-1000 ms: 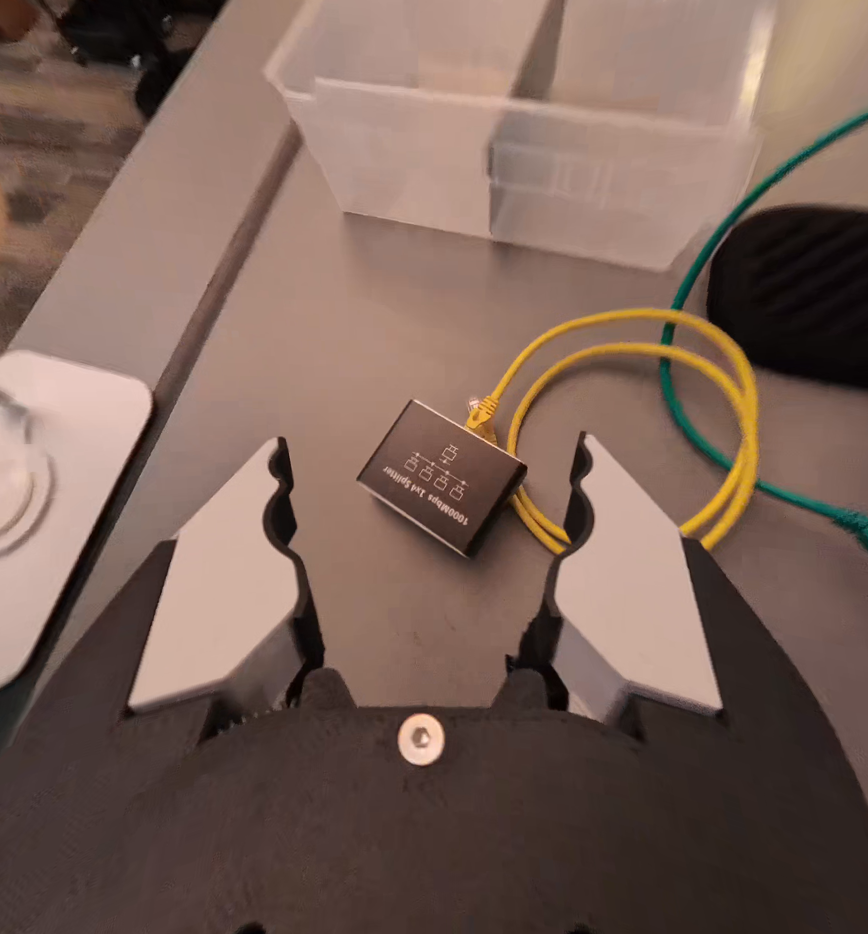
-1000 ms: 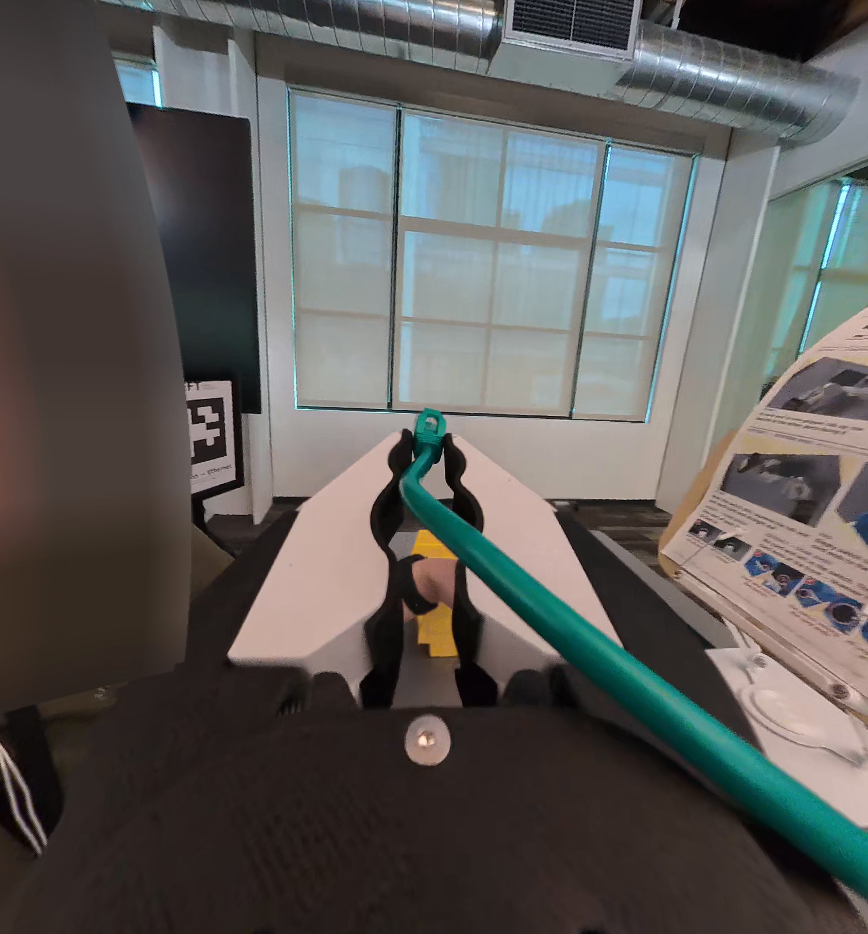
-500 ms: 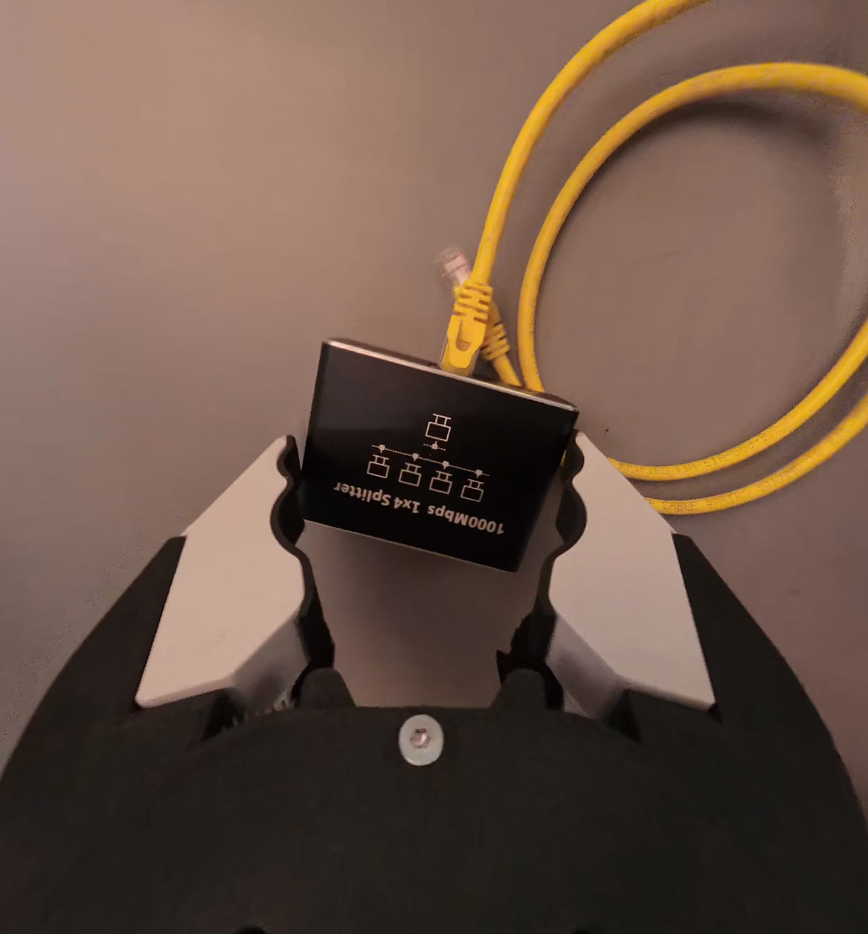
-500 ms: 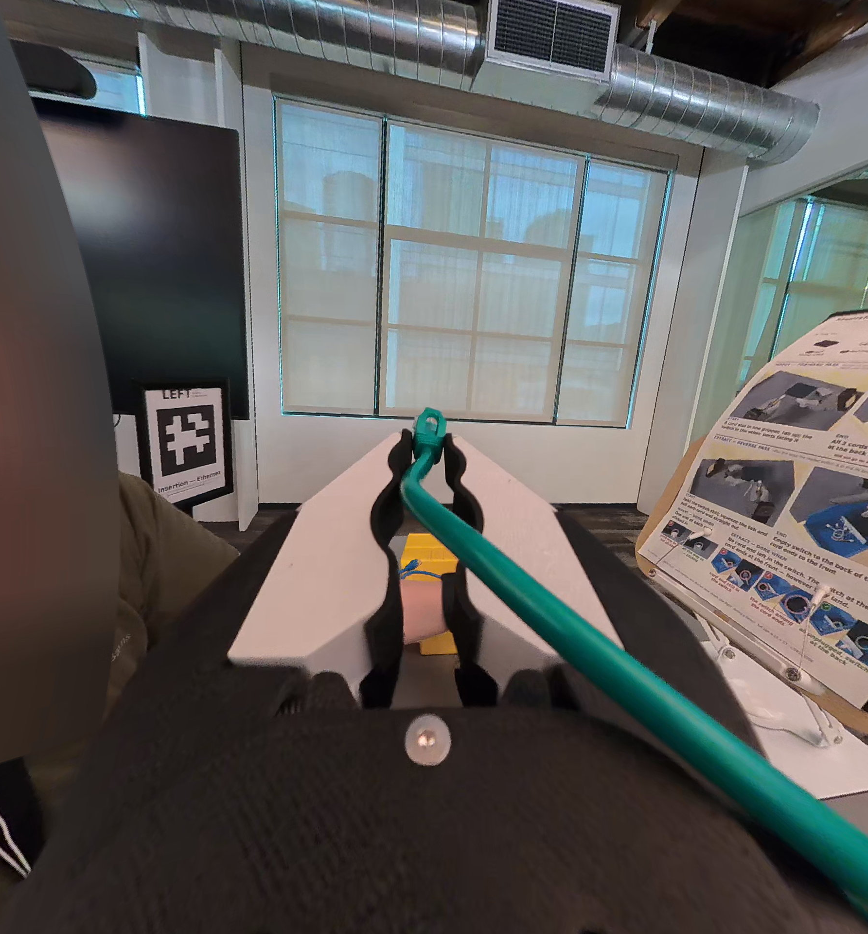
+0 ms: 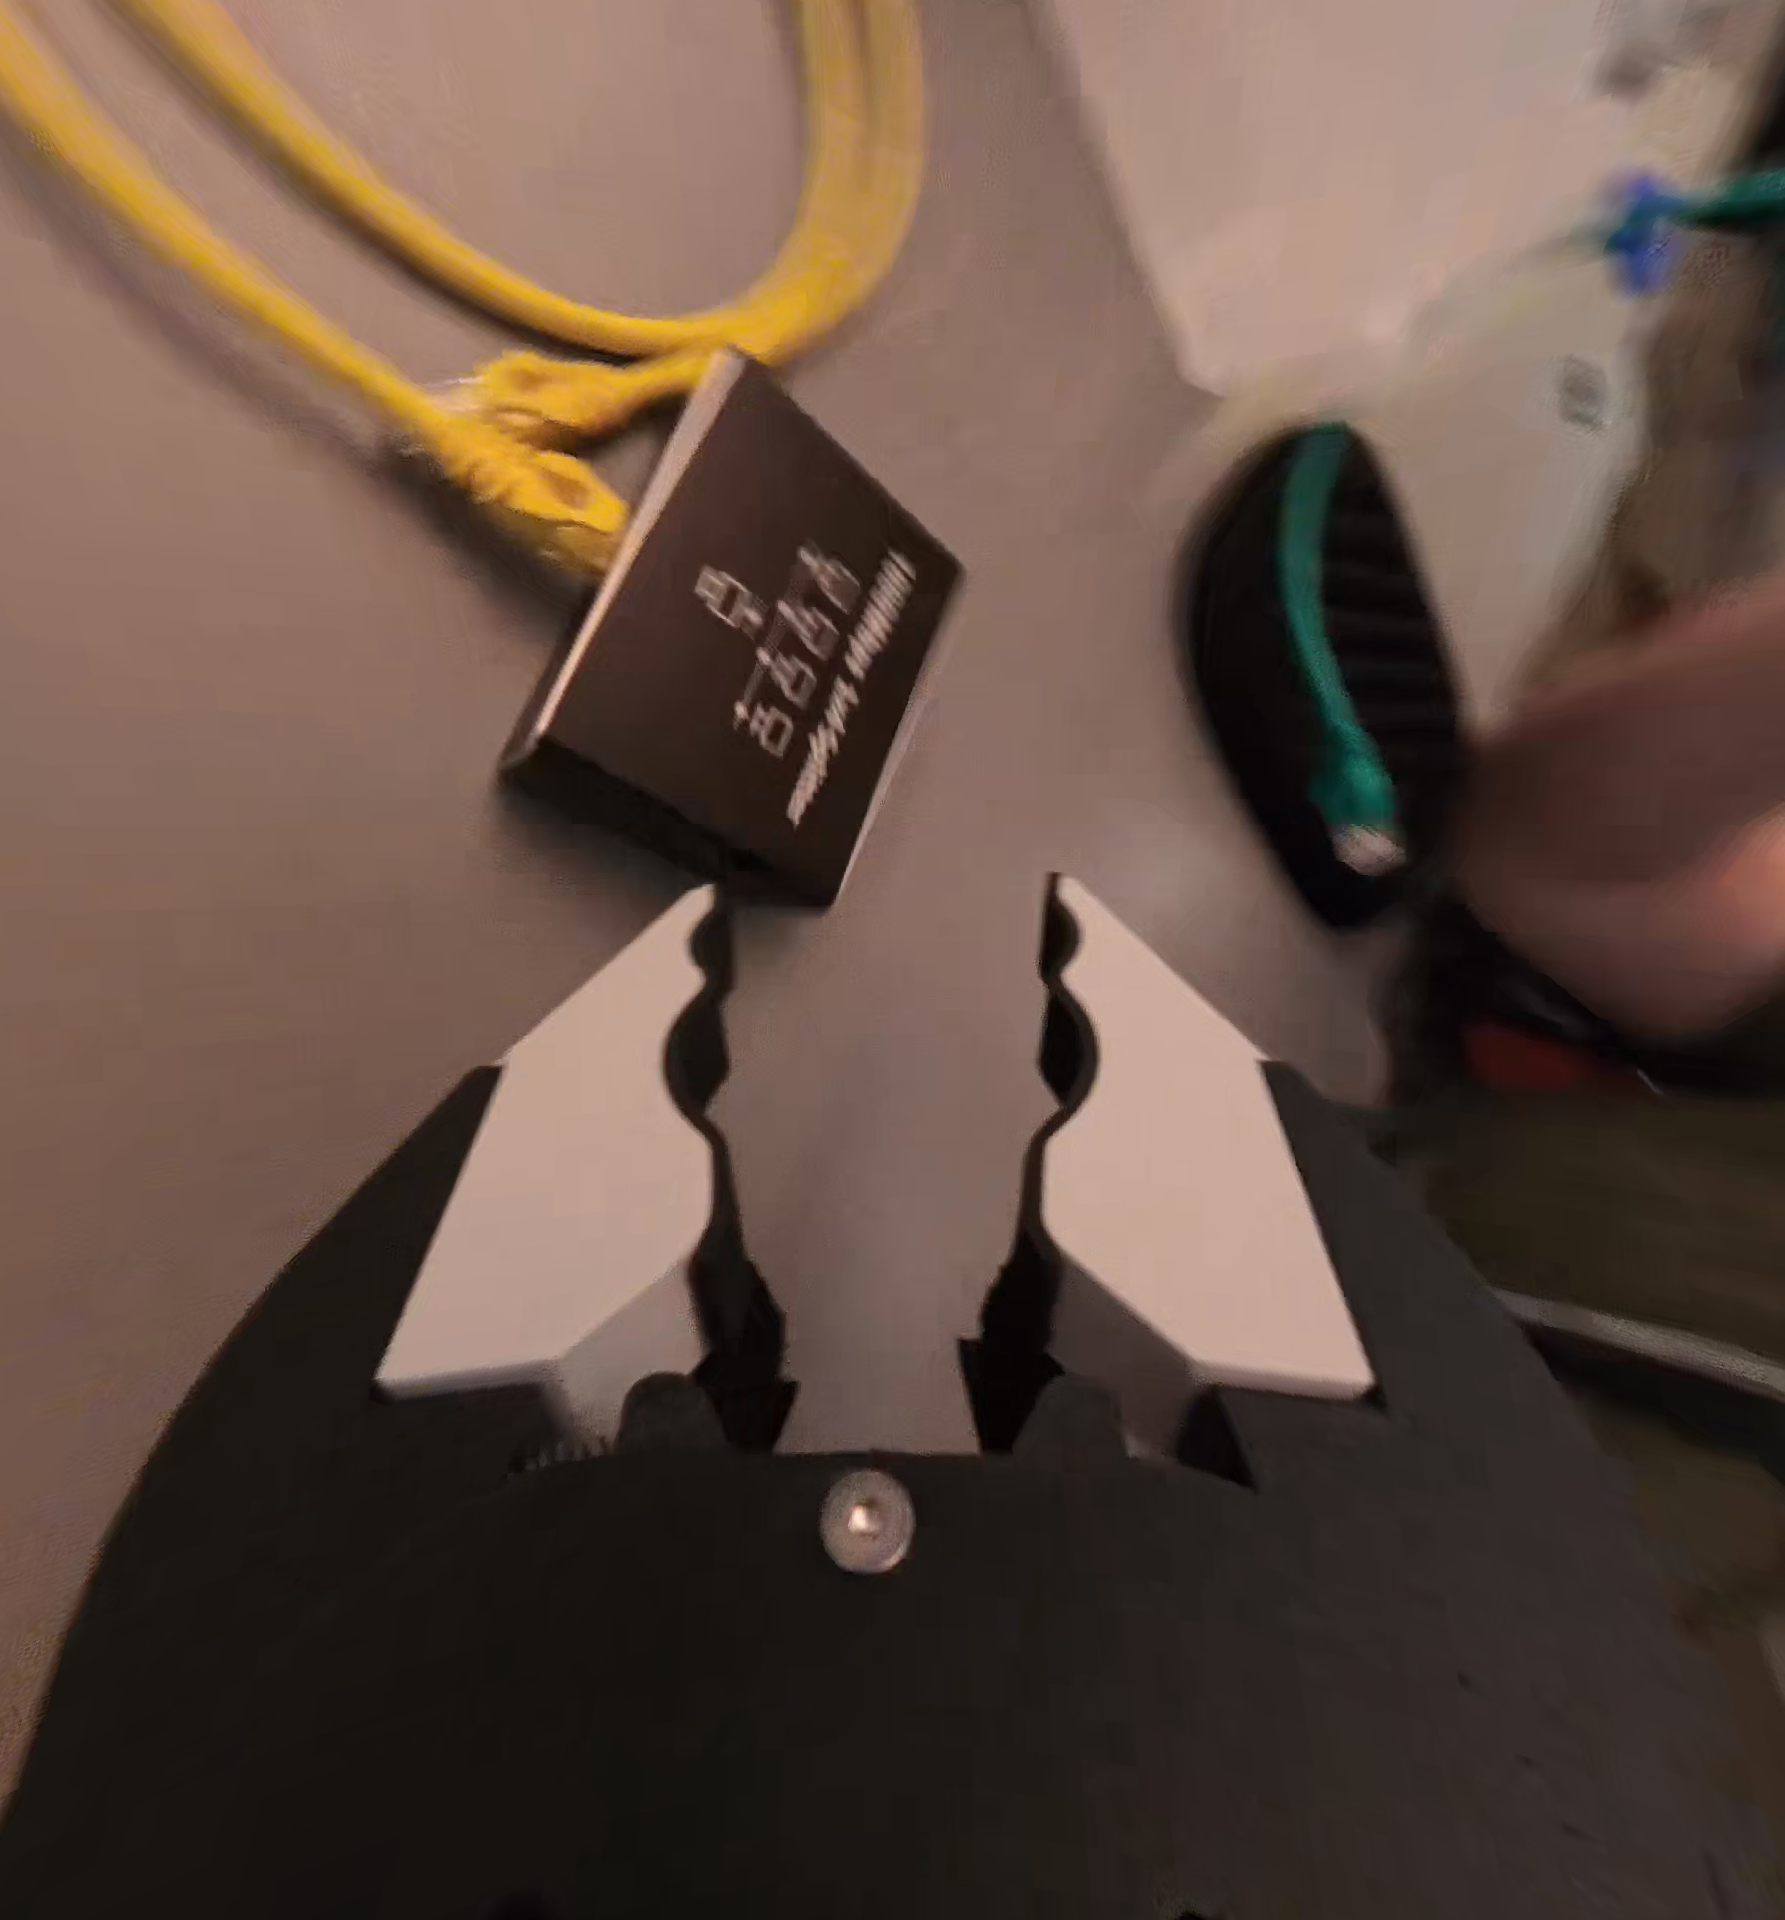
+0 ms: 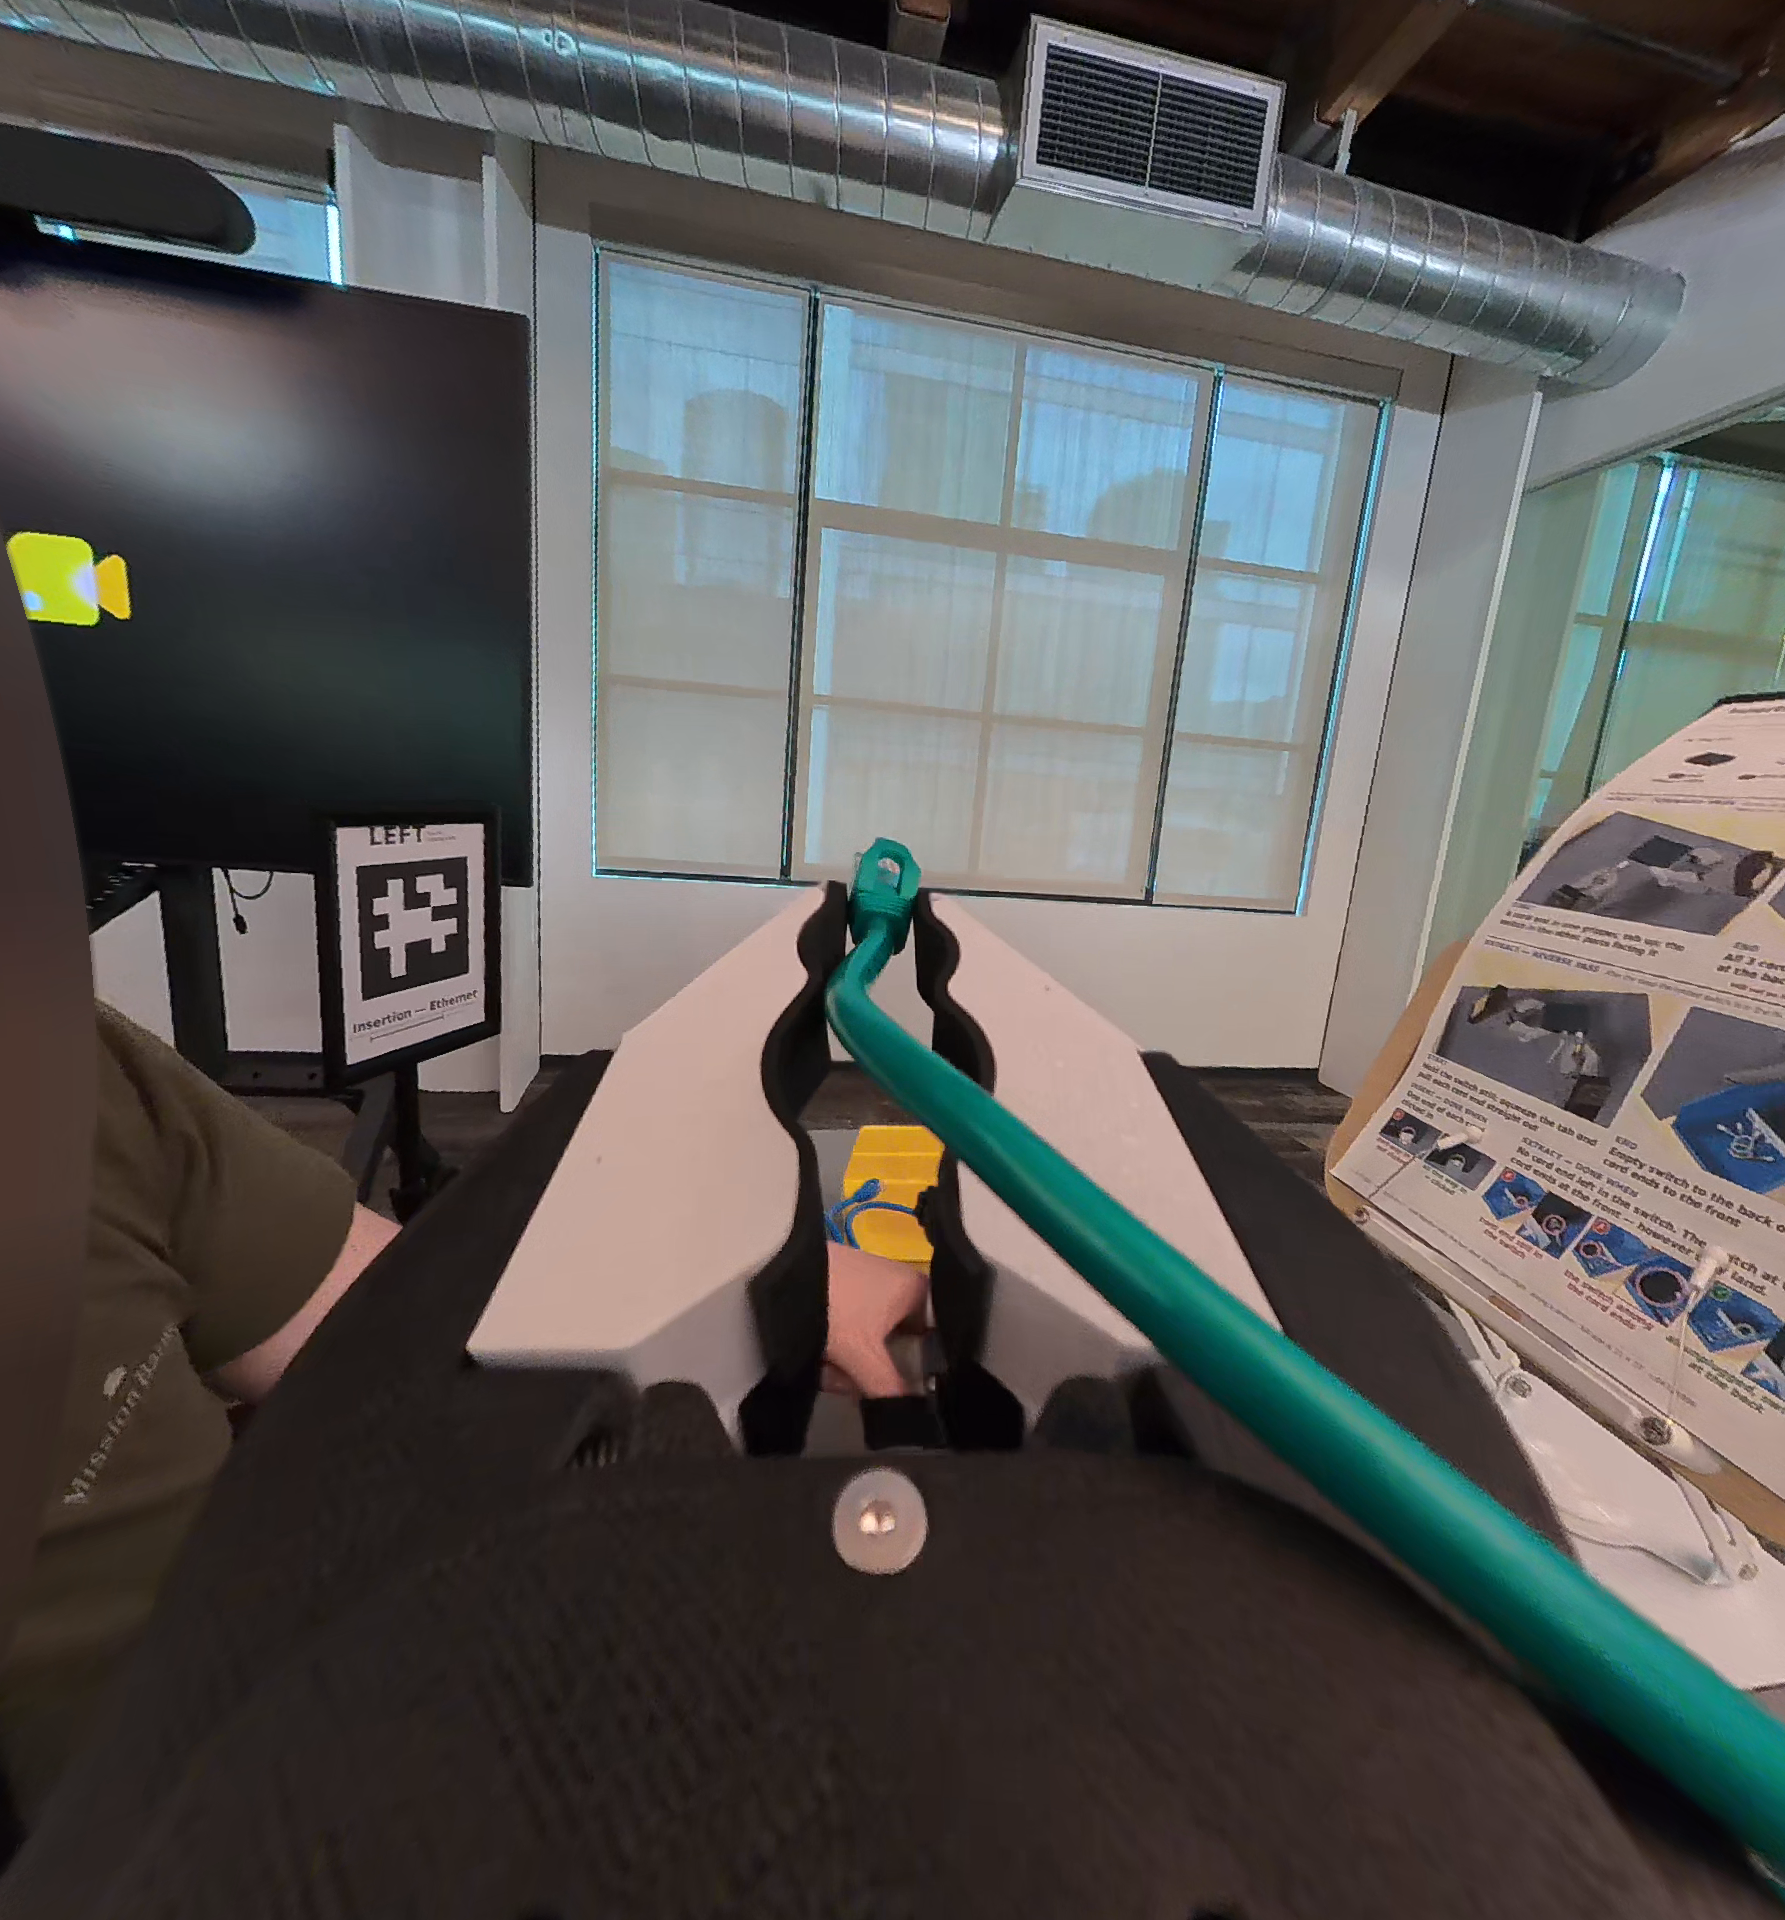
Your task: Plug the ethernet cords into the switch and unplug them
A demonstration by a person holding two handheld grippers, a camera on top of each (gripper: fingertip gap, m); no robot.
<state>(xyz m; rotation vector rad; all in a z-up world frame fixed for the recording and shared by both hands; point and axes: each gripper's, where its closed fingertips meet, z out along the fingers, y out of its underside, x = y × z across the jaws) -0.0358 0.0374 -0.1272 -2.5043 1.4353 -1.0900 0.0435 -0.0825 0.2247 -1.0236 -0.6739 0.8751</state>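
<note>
The black switch (image 5: 732, 634) lies on the grey table (image 5: 192, 831), just ahead of my left gripper (image 5: 883, 899), which is open and empty. The switch's near corner is by the left fingertip (image 5: 701, 914), outside the jaws. A yellow ethernet cord (image 5: 555, 301) loops behind it; one yellow plug (image 5: 555, 499) sits at the switch's far-left edge and looks plugged in. My right gripper (image 6: 872, 904) is raised and shut on the green cord's plug (image 6: 883, 878); the green cord (image 6: 1283, 1371) runs down to the right. Its other green plug (image 5: 1355, 800) lies on a black oval pad (image 5: 1387, 623).
A blurred hand (image 5: 1646, 790) is at the right of the left wrist view. The right wrist view shows an instruction board (image 6: 1646, 1091) on a stand at the right, a marker sign (image 6: 410, 935), a dark monitor (image 6: 244, 571), a yellow bin (image 6: 893, 1174) and a person's arm (image 6: 244, 1247). My hands' fingertips stand some 35 cm from each other.
My left gripper has pulled back and turned: the switch was between its jaws and now lies ahead of them, rotated in view. The jaws have narrowed. The right gripper still holds the green plug.
</note>
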